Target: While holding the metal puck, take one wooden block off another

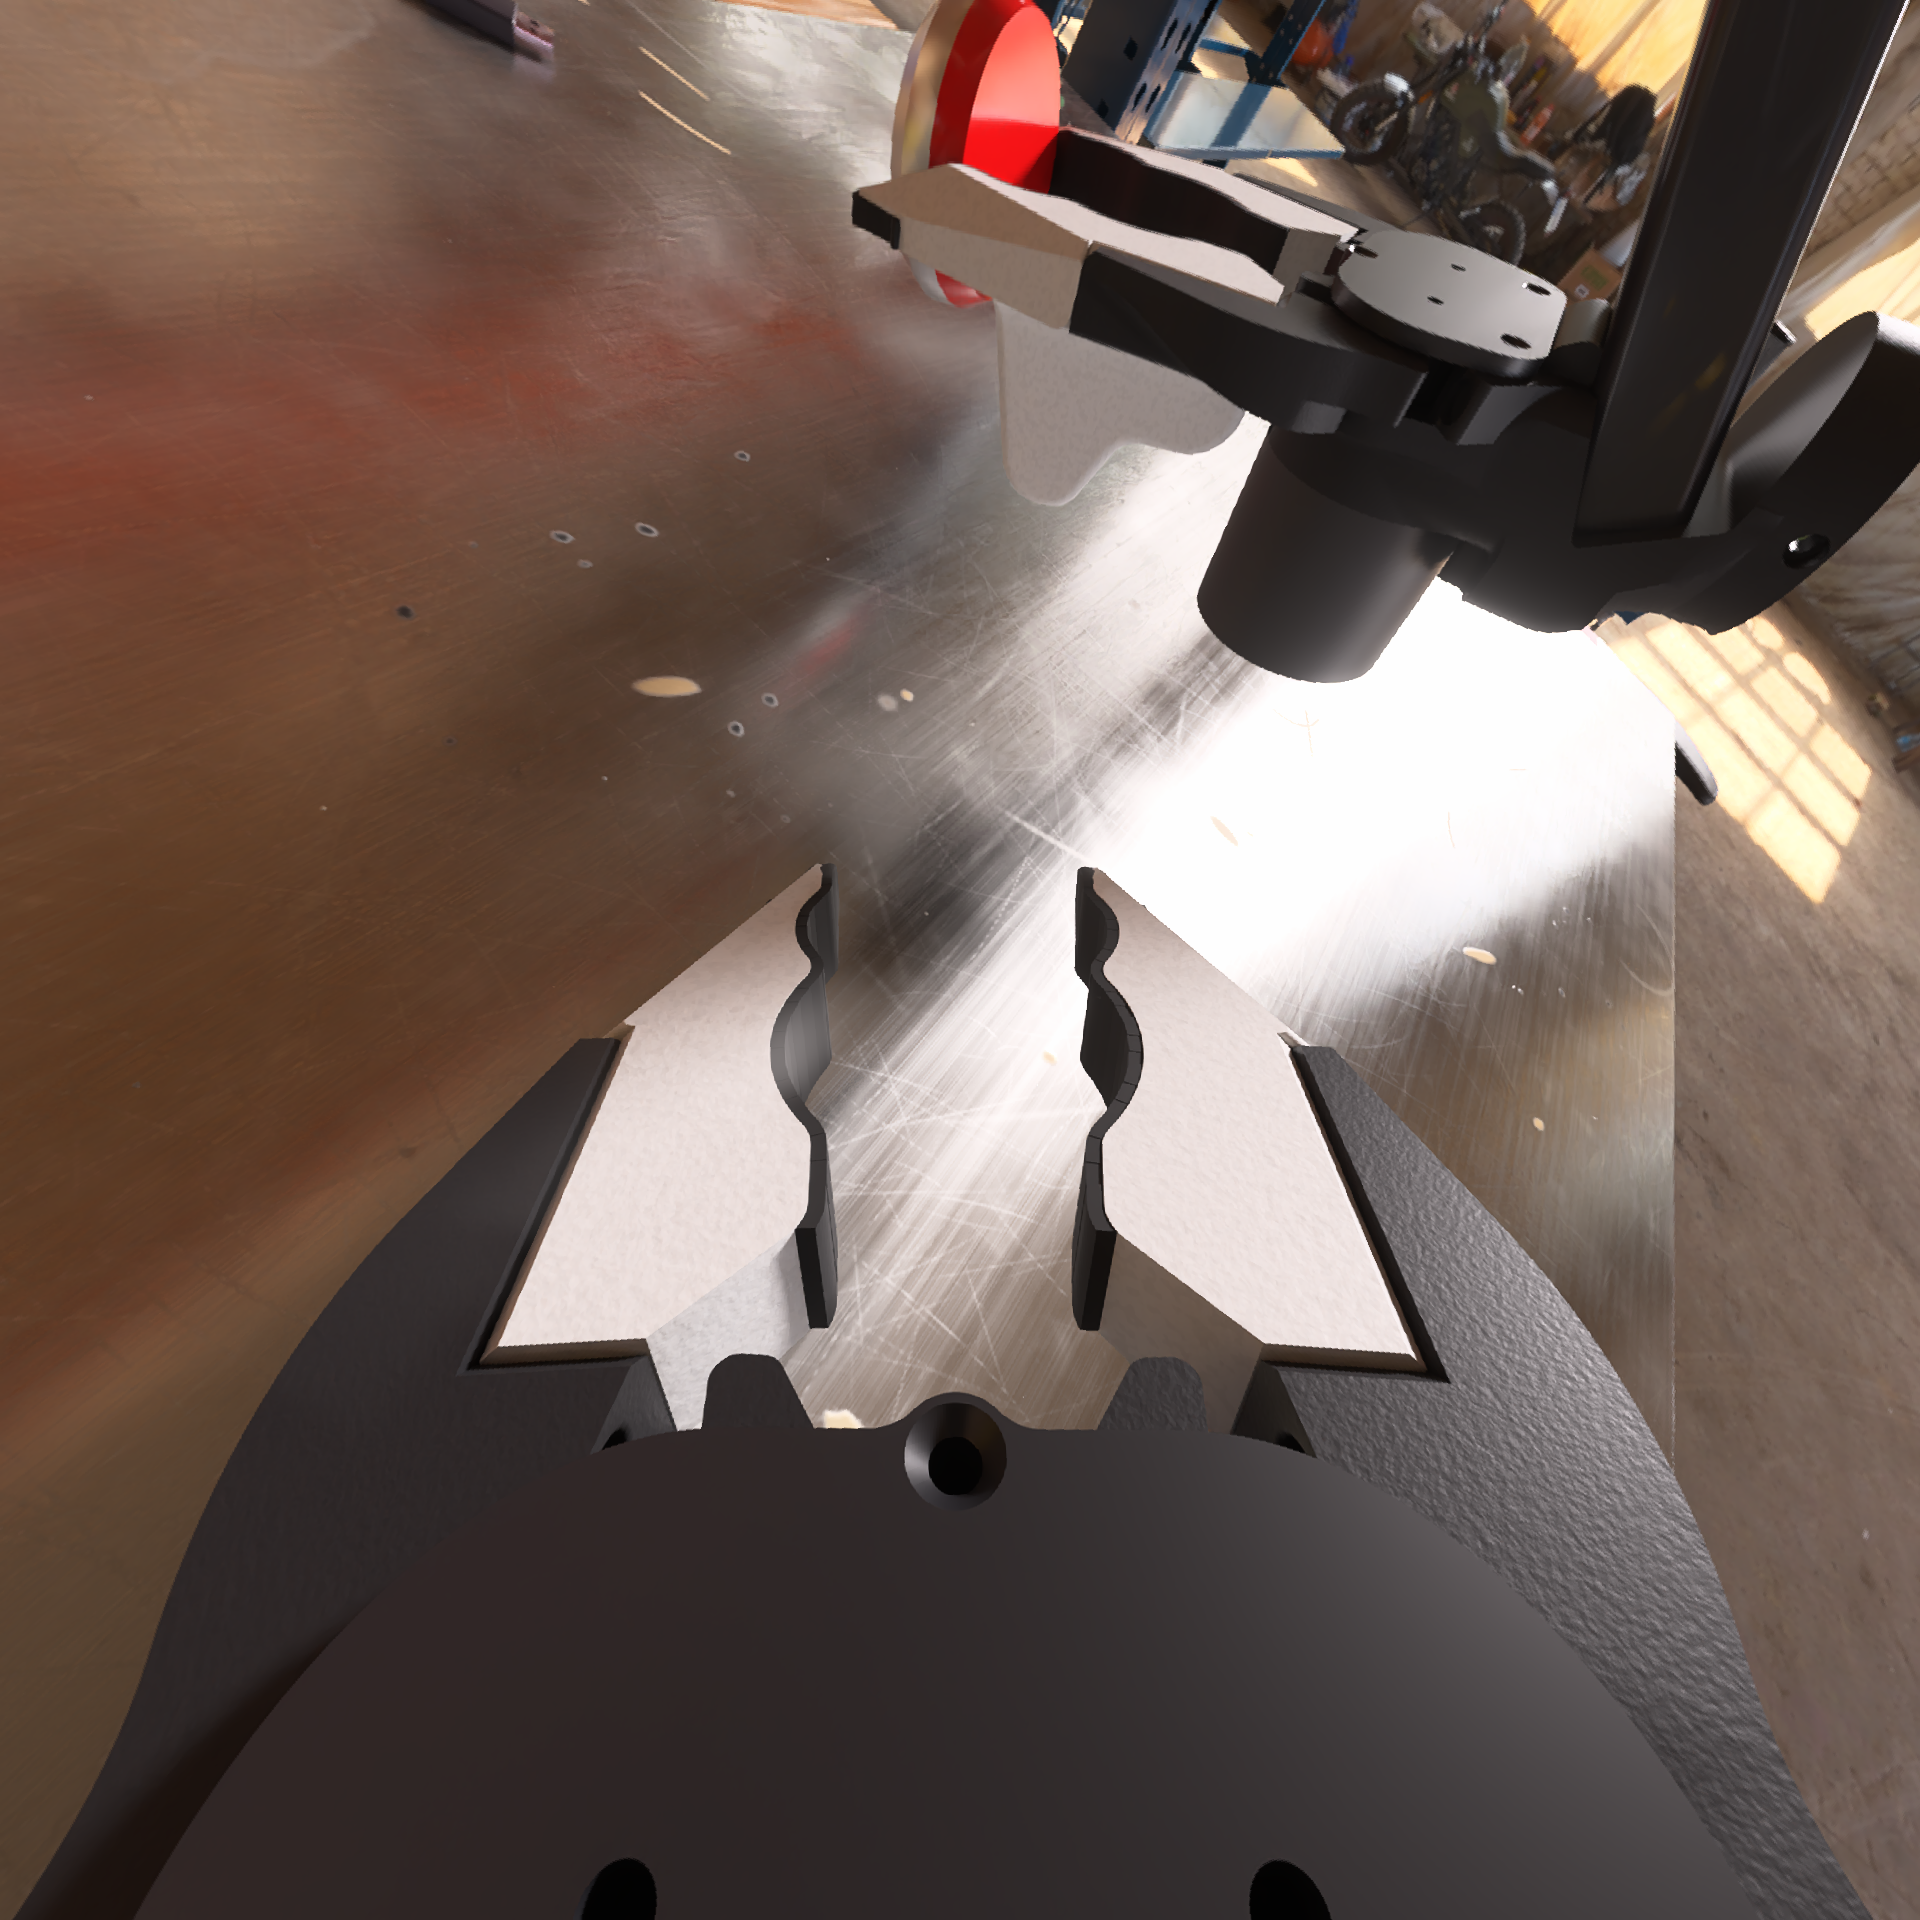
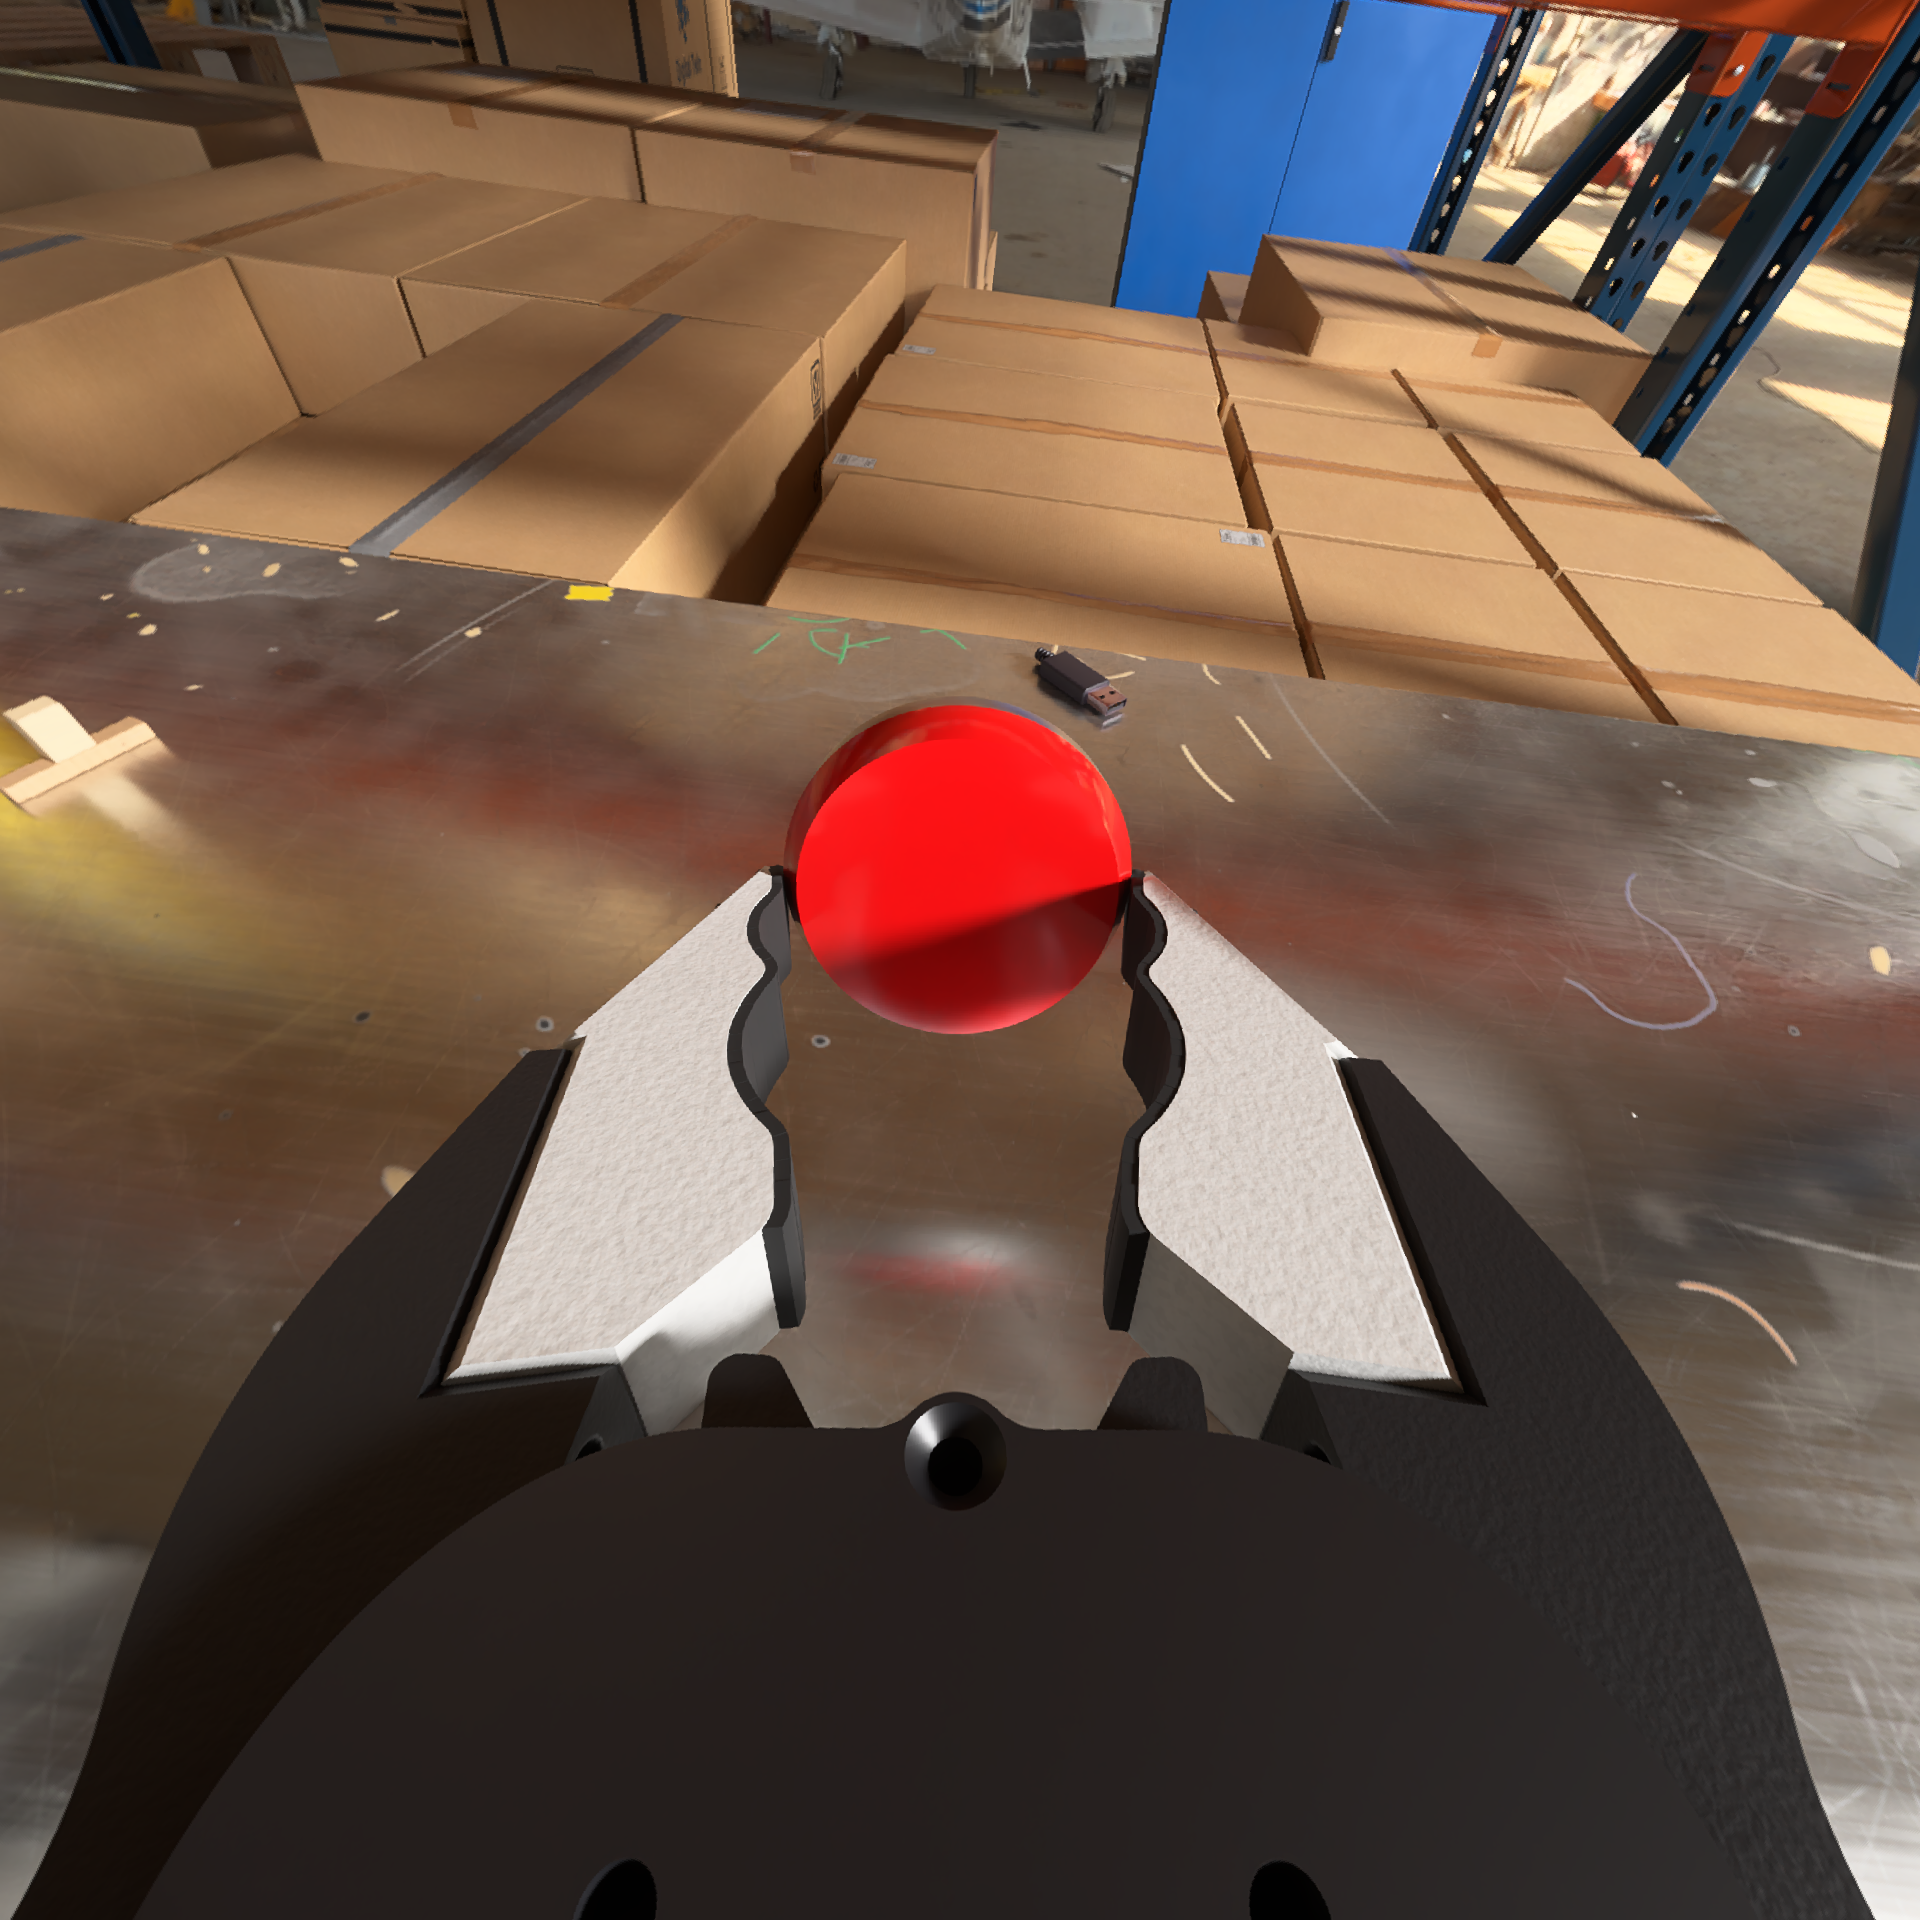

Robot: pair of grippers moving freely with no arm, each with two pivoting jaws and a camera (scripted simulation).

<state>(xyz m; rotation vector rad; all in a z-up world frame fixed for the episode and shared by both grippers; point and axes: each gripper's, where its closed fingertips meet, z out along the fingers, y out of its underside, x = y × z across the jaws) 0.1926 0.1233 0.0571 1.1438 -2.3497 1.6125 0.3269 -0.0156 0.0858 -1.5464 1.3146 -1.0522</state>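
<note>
Your right gripper (image 2: 956,883) grasped the red puck (image 2: 961,868) at its fingertips above the metal table (image 2: 312,935); your left gripper (image 1: 954,883) hung released, gripping nothing.

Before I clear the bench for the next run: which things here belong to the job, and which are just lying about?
Job:
- red puck, clamped at the right gripper fingertips
- wooden blocks, far left on the metal table
- left gripper, open, holding nothing

Lying about:
- USB stick near the far edge
- cardboard boxes beyond the table
</note>
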